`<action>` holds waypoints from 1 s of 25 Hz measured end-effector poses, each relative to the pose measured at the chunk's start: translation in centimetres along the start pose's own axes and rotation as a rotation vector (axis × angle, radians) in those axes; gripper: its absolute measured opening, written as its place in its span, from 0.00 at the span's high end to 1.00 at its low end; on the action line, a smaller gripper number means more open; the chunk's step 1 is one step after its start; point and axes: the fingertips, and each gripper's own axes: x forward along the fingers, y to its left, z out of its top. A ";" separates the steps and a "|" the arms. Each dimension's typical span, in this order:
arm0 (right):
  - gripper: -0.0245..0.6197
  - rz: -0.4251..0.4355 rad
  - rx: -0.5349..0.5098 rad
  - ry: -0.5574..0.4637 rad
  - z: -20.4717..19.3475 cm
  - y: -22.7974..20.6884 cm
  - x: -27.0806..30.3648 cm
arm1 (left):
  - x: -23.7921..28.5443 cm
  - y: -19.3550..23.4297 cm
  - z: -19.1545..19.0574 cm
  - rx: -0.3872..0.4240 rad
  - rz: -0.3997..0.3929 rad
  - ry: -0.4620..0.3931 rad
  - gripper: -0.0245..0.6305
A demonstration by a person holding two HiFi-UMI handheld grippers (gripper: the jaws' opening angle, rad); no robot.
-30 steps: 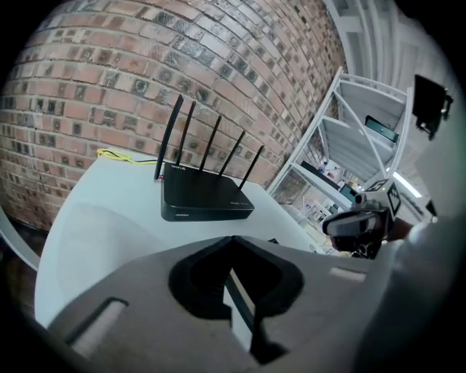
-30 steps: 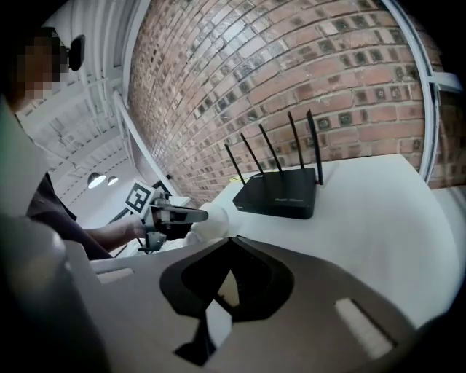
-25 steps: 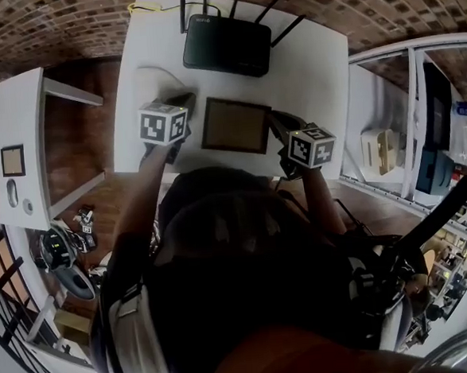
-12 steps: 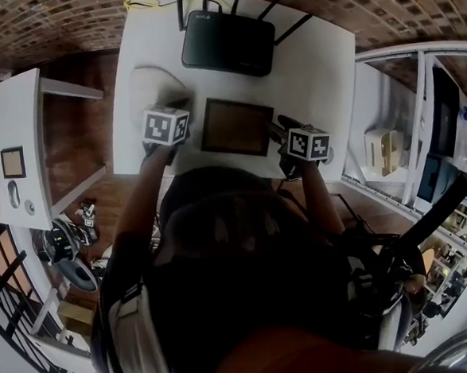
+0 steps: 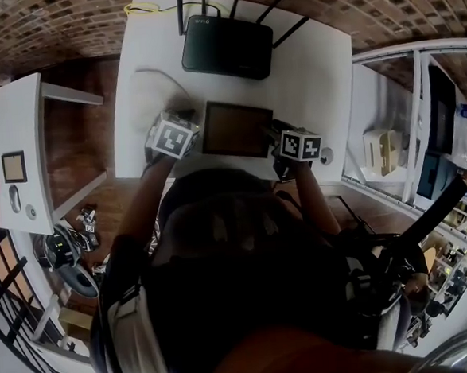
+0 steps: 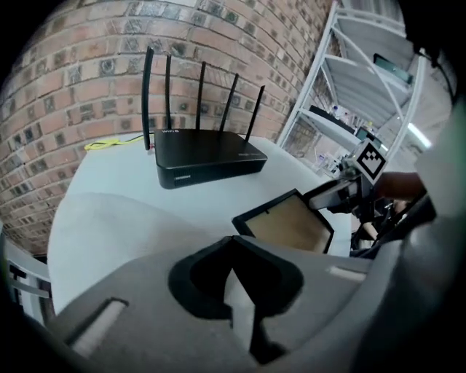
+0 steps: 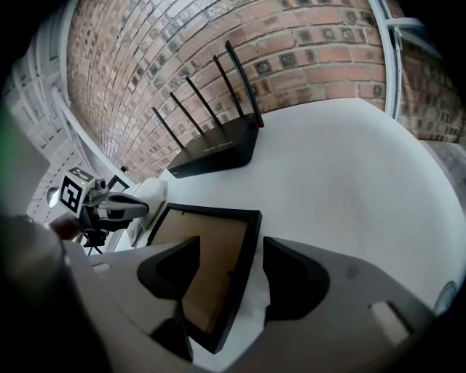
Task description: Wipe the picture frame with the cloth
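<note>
Now — right claw point(image 7: 231, 246) just opening astride picture frame point(image 7: 207, 255).

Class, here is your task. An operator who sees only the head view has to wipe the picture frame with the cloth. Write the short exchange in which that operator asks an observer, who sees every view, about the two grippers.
Operator: From above I can't read either gripper's jaws. Does the left one have the cloth?
Observer: Yes. The left gripper view shows the left gripper shut on a strip of the white fabric cloth.
Operator: And the right one, at the frame's side?
Observer: The right gripper has just been opening. Its jaws stand apart, astride the nearest rim of the black-rimmed, brown-faced picture frame, and the pads are not pressing on it.
</note>
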 end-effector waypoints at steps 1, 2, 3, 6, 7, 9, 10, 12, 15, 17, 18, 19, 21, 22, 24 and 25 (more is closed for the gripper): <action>0.54 -0.008 -0.007 0.002 -0.1 0.0 0.0 | 0.1 -0.3 -0.3 -0.003 -0.012 0.011 0.96; 0.54 -0.014 -0.012 0.003 -0.2 0.0 0.0 | 0.4 -0.5 -0.6 -0.001 -0.017 0.024 0.96; 0.54 -0.018 -0.015 0.003 -0.2 0.1 0.1 | 0.6 -0.6 -0.9 0.004 -0.018 0.037 0.96; 0.54 -0.023 -0.018 -0.001 0.0 0.3 0.2 | 1.6 -0.7 -1.8 0.032 -0.002 0.071 0.96; 0.54 -0.024 -0.022 -0.001 0.0 0.4 0.2 | 1.9 -0.7 -2.0 0.043 0.004 0.079 0.96; 0.54 -0.033 -0.036 -0.002 -0.2 0.4 0.3 | 2.4 -0.9 -2.3 0.065 0.010 0.082 0.96; 0.54 -0.040 -0.048 -0.001 -0.3 0.4 0.3 | 2.6 -1.1 -2.2 0.077 0.009 0.074 0.96; 0.54 -0.054 -0.081 0.006 -0.5 0.3 0.3 | 2.9 -1.6 -1.5 0.097 -0.004 0.036 0.96; 0.54 -0.060 -0.127 0.023 -0.7 0.7 0.4 | 2.9 -1.8 -1.0 0.100 -0.018 0.010 0.96; 0.53 -0.053 -0.130 0.034 -0.9 1.2 0.6 | 2.9 -1.9 -1.1 0.106 -0.021 0.016 0.96; 0.53 -0.048 -0.126 0.037 -0.9 1.4 0.6 | 2.9 -2.0 -1.1 0.112 -0.023 0.020 0.96; 0.53 -0.044 -0.121 0.038 -1.0 1.6 0.8 | 2.9 -2.1 -1.2 0.115 -0.027 0.024 0.96; 0.51 -0.038 -0.111 0.036 -0.9 2.0 0.9 | 2.9 -2.1 -1.2 0.113 -0.031 0.027 0.96; 0.50 -0.033 -0.100 0.031 -0.8 2.1 0.9 | 2.9 -2.0 -1.3 0.107 -0.028 0.031 0.96; 0.50 -0.017 -0.062 0.017 -0.7 2.3 0.9 | 2.8 -1.3 -1.8 0.093 -0.002 0.049 0.96; 0.50 -0.008 -0.039 0.011 -0.7 2.4 0.8 | 2.7 -1.0 -2.0 0.085 0.010 0.058 0.96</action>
